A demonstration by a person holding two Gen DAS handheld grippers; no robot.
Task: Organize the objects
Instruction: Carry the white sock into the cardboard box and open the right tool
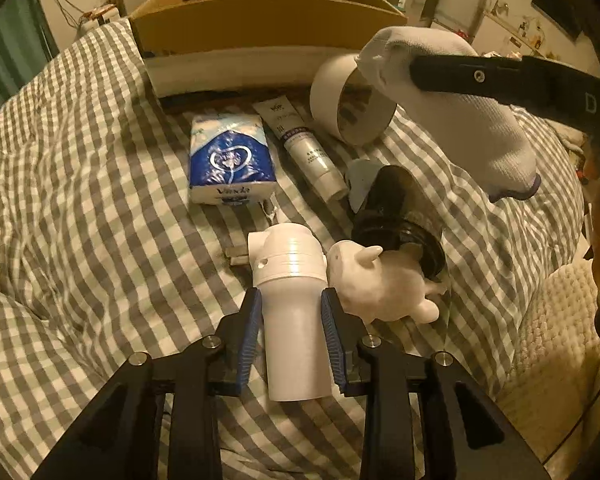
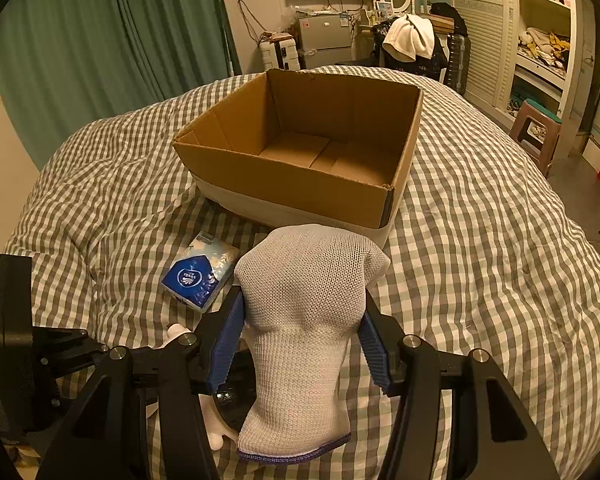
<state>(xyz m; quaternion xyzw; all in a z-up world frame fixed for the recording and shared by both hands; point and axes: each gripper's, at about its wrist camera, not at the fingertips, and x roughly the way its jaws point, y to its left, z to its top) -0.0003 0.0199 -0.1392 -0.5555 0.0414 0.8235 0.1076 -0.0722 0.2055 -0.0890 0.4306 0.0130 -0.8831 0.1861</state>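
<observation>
Bedroom setting: a bed with a grey-and-white checked duvet [image 1: 80, 200] carries one open cardboard box [image 2: 300, 160], whose visible floor is bare.

Left tool [image 1: 292, 328]: its blue pads flank the body of one white plastic bottle [image 1: 290, 308] lying on the duvet. The pads sit at or just off its sides; no firm pinch can be confirmed. The bottle looks rigid, light and smooth, so it may slip. Take hold at mid-body, below the cap collar.

Right tool [image 2: 300, 344]: it pinches one white knitted sock [image 2: 300, 320] above the duvet, just short of the box. The sock is soft, light and limp, so its free end will hang. A grip across the bunched middle is adequate.

Loose items on the duvet, one of each:
- tissue pack [image 1: 232, 160], soft and crushable
- squeeze tube [image 1: 304, 148]
- tape roll [image 1: 348, 100], rigid
- dark jar [image 1: 404, 220], possibly breakable
- white animal figure [image 1: 380, 284], touching the bottle
</observation>
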